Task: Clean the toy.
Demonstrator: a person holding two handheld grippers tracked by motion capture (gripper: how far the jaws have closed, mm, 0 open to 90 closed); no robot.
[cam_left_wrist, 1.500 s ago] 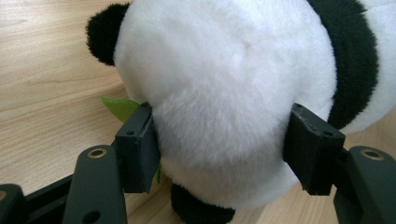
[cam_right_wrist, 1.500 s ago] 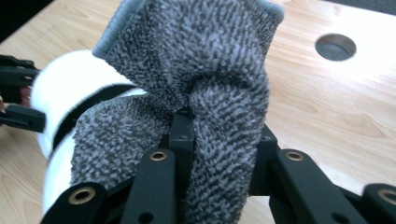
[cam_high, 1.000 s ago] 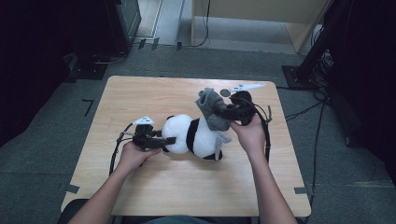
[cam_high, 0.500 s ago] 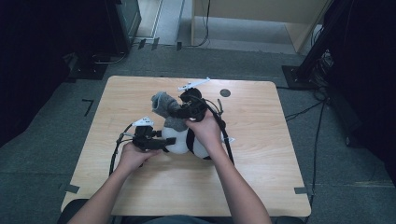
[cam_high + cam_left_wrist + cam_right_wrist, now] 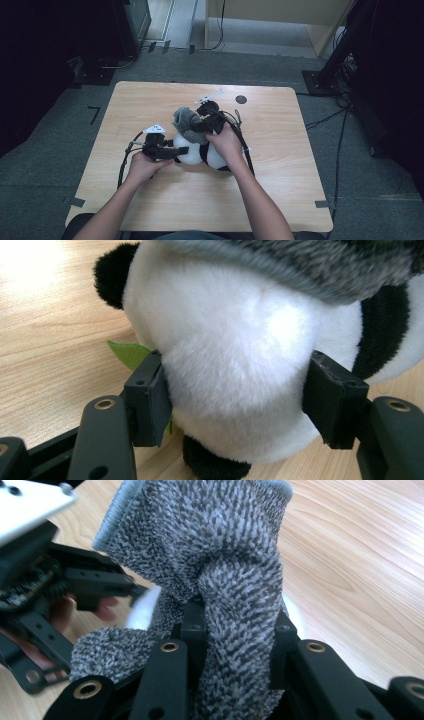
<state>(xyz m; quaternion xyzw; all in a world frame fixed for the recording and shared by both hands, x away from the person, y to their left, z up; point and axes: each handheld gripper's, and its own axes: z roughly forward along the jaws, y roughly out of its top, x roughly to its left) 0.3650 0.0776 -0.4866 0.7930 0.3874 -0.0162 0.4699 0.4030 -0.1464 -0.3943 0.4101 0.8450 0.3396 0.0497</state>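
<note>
Up close, left gripper (image 5: 235,390) clamps panda (image 5: 240,365); leaf (image 5: 129,353) perhaps underneath.

Plush panda (image 5: 202,152) lies on the desk (image 5: 150,105), near its middle. My left gripper (image 5: 176,151) sits just left of it, jaws either side of its head. My right gripper (image 5: 192,126) holds the cloth (image 5: 186,120) over the panda's head, toward the far edge.
</note>
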